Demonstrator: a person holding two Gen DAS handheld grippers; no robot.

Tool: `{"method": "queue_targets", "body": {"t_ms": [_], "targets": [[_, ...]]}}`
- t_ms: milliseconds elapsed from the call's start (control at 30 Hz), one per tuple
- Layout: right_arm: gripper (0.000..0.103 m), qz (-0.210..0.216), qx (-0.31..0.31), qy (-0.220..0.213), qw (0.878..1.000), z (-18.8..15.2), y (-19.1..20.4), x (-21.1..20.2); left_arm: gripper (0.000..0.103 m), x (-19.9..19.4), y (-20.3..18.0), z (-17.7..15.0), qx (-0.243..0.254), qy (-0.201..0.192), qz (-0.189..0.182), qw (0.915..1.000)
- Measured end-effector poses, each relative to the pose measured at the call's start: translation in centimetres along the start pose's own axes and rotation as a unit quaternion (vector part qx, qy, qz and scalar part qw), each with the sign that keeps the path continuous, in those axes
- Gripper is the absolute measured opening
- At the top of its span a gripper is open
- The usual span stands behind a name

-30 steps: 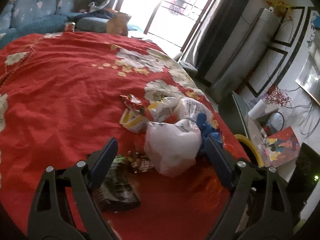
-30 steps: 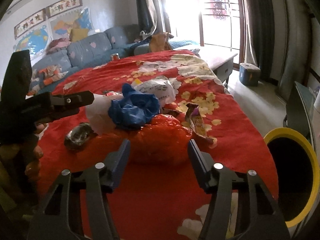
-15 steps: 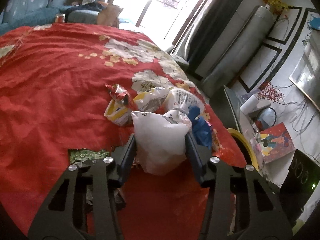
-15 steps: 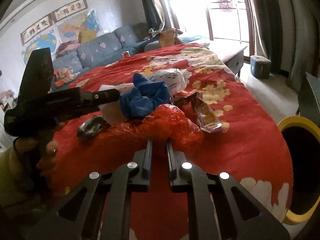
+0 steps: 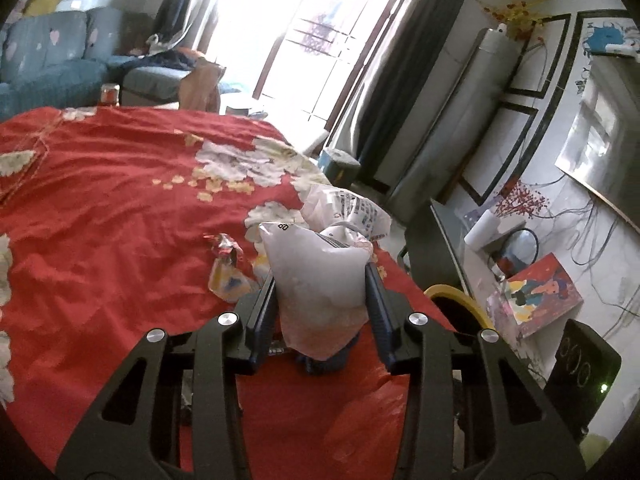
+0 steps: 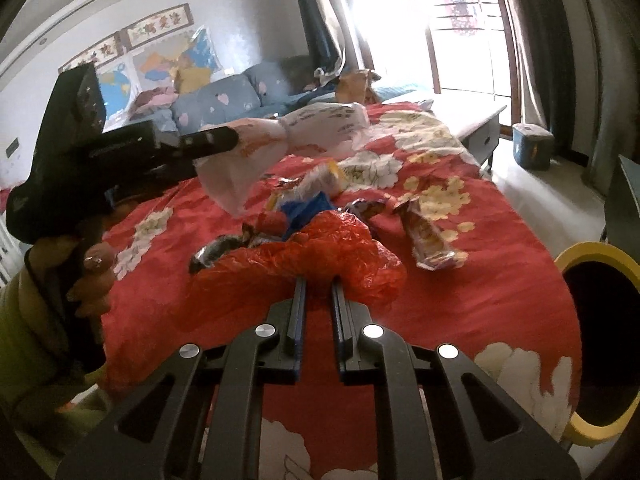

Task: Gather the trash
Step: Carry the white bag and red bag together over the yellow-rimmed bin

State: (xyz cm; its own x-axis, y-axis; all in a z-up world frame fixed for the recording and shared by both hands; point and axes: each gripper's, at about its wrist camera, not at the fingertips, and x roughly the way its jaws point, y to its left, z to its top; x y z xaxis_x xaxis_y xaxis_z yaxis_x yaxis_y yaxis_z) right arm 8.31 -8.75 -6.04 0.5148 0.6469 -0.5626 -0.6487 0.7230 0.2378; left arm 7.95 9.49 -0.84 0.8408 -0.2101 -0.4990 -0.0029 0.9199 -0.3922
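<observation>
- Left wrist view: one left gripper (image 5: 320, 280) has its jaws pressed against both sides of one white bag (image 5: 320, 288); they have just been closing on it.
- The white bag hangs clear above the red cloth (image 5: 104, 216), with a second, printed white bag (image 5: 352, 210) right behind it.
- One yellow wrapper (image 5: 228, 284) lies on the cloth just left of the white bag; one small red-and-silver wrapper (image 5: 225, 243) lies touching the yellow one's far end.
- One bin (image 5: 460, 300) with a yellow rim stands off the cloth's edge, right of the white bag; what is in it cannot be told.
- One red bag (image 5: 360, 412) lies on the cloth below the white bag, at the gripper's right finger.
- Right wrist view: one right gripper (image 6: 318, 284) has its jaws nearly together, clamped on the near edge of the red bag (image 6: 320, 256).
- The left gripper (image 6: 216, 142), held in one hand (image 6: 86, 264), carries the white bag (image 6: 240, 168) above the cloth (image 6: 460, 300), up and left of the red bag.
- Just behind the red bag lie one blue wad (image 6: 310, 208) and one dark foil wrapper (image 6: 218, 250); to its right lie two more wrappers, one brown (image 6: 366, 208), one long (image 6: 424, 232).
- The bin (image 6: 596, 268) stands at the cloth's right edge, well right of the red bag; its inside is dark.
</observation>
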Motion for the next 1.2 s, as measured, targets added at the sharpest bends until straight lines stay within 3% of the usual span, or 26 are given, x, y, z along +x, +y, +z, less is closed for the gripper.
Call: {"method": "queue_targets", "body": {"t_ms": [567, 1200], "targets": [[0.011, -0.041, 0.036, -0.041, 0.998, 1.3, -2.3, -2.7, 0.034, -1.3, -1.9, 0.0, 0.018, -0.010, -0.021, 0.9996], [0.011, -0.115, 0.083, -0.088, 0.986, 2.5, -6.8, -5.9, 0.034, -1.1, -5.0, -0.9, 0.045, 0.001, -0.038, 0.9983]]}}
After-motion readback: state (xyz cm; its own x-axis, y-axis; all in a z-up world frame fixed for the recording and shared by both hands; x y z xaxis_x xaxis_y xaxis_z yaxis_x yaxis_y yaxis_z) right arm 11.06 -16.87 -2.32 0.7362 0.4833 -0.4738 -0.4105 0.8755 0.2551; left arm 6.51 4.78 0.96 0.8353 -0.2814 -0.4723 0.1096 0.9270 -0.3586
